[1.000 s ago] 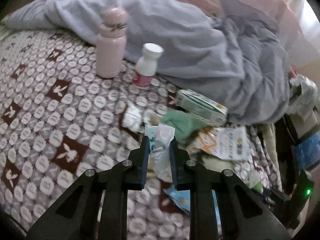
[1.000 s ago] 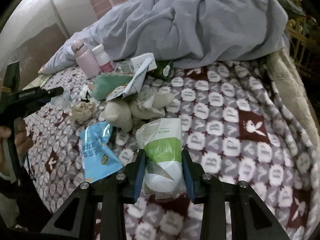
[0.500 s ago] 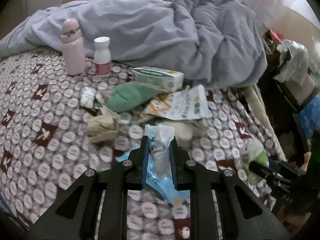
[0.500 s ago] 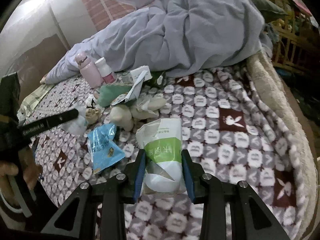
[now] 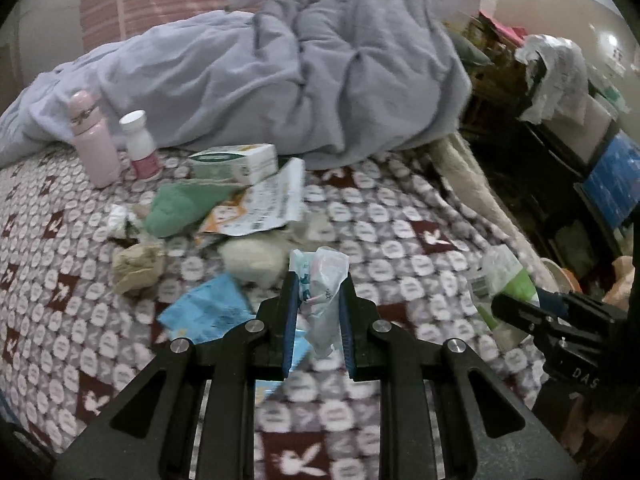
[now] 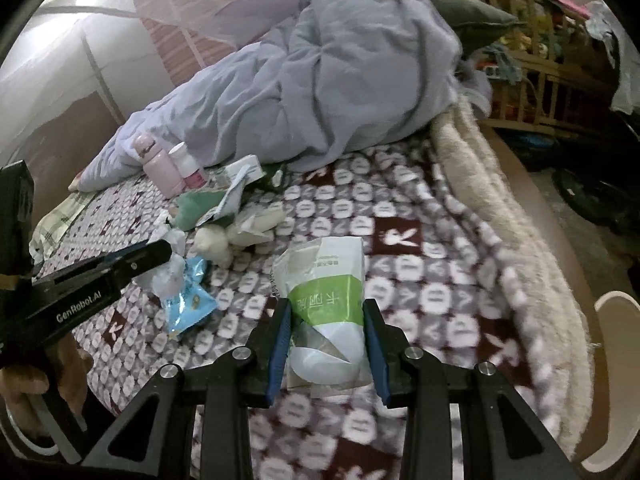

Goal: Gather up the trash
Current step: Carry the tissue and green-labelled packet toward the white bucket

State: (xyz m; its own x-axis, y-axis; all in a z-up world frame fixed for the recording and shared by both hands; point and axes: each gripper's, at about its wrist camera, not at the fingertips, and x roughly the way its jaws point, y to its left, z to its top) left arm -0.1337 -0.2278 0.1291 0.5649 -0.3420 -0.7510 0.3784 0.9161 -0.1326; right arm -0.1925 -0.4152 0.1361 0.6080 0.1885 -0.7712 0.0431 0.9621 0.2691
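Note:
My left gripper (image 5: 317,280) is shut on a crumpled clear plastic wrapper (image 5: 322,284) and holds it above the bed. My right gripper (image 6: 326,308) is shut on a white and green plastic bag (image 6: 326,296), also above the bed; that bag shows in the left wrist view (image 5: 506,280) too. On the patterned blanket (image 5: 380,216) lies more trash: a blue wrapper (image 5: 204,312), a brown paper ball (image 5: 134,268), a white wad (image 5: 252,258), a printed pouch (image 5: 260,208), a green cloth (image 5: 180,208) and a small box (image 5: 236,162).
A pink flask (image 5: 94,140) and a white pill bottle (image 5: 140,146) stand by the grey duvet (image 5: 300,72). The bed's fleece edge (image 6: 520,220) runs along the right. A beige bin rim (image 6: 616,312) is at the far right. Cluttered shelves (image 5: 560,120) stand beyond the bed.
Both grippers have pulled back and up from the bed with their trash still held. The left view has swung right, and the pile now looks farther away.

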